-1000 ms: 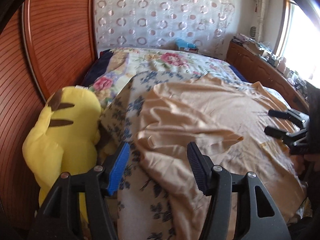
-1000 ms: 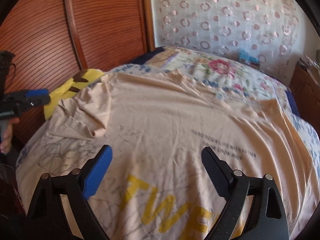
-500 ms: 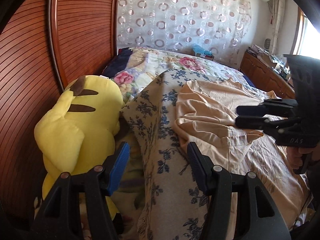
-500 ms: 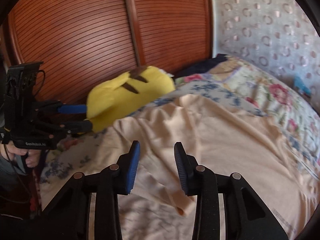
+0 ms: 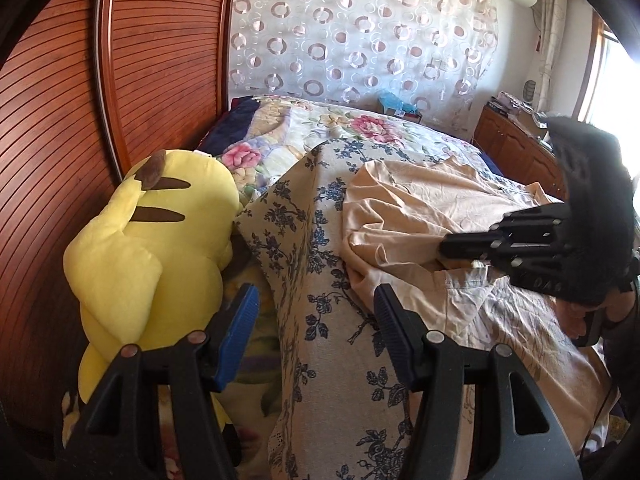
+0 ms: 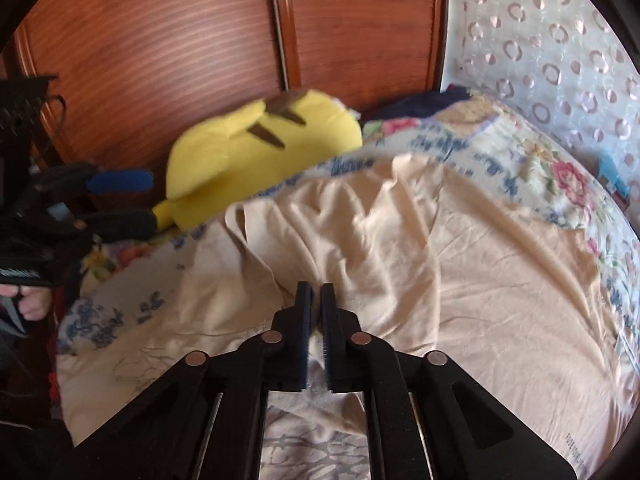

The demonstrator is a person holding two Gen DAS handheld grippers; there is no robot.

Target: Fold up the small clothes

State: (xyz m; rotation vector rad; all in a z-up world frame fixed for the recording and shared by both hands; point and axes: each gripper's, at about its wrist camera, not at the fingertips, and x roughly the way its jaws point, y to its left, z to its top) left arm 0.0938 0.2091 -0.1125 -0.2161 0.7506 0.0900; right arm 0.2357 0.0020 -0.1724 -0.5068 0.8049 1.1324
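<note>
Plush toy (image 6: 256, 152) blurred, shirt print (image 6: 576, 450) unreadable, cut off

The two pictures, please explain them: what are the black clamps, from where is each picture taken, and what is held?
No robot is here. A person carries one hand-held gripper in each hand, and each has a camera looking forward along its two fingers.

The left wrist view shows the left hand-held gripper at the bottom, open and holding nothing. It hangs over a blue-flowered sheet on the bed, beside a yellow plush toy. The right tool enters from the right side.

The right wrist view shows the right hand-held gripper shut on a fold of the peach T-shirt, which lies spread and rumpled on the bed. The left tool appears at that picture's left edge.

The T-shirt is the garment to fold.
</note>
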